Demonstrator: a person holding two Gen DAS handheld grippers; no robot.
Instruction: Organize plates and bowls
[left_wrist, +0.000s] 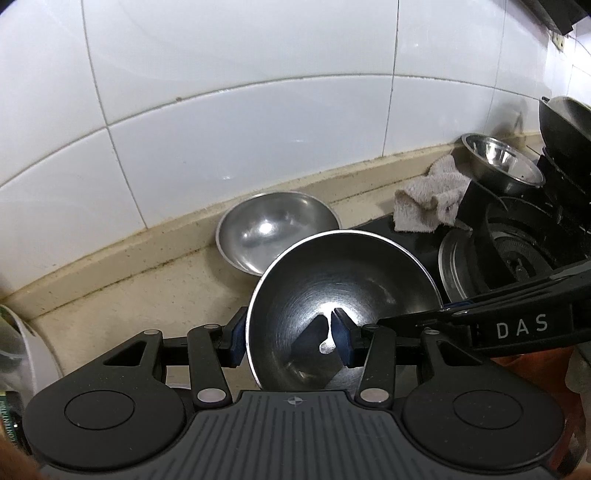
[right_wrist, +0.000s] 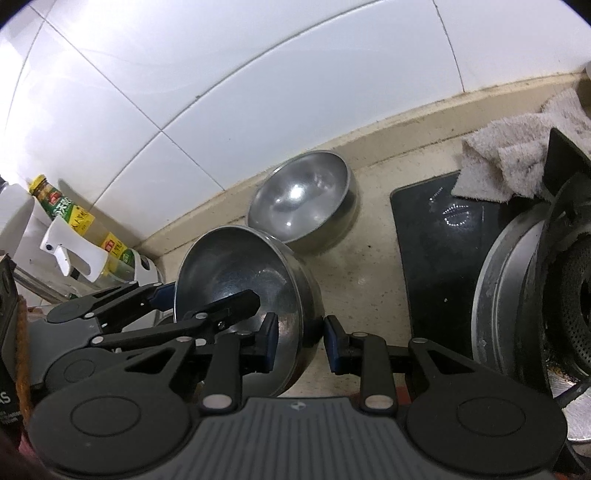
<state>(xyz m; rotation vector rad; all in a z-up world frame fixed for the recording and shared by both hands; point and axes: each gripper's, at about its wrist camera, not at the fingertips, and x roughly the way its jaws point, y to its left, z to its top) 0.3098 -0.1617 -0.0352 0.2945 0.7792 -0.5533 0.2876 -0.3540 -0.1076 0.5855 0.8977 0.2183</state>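
A steel bowl (left_wrist: 343, 295) is held tilted above the beige counter; it also shows in the right wrist view (right_wrist: 240, 280). My left gripper (left_wrist: 291, 343) is open, its jaws straddling the bowl's left rim, one finger outside and one inside. My right gripper (right_wrist: 301, 347) is open too, its jaws on either side of the bowl's right wall. A second steel bowl (left_wrist: 273, 229) sits on the counter by the tiled wall, just behind the first; it is also in the right wrist view (right_wrist: 303, 199).
A black gas stove (right_wrist: 436, 236) with a burner (right_wrist: 576, 295) and steel ring lies to the right. A grey rag (left_wrist: 432, 199) lies on its back corner. A third steel bowl (left_wrist: 498, 162) and a dark wok (left_wrist: 569, 125) stand farther right. Bottles (right_wrist: 74, 218) stand at the left.
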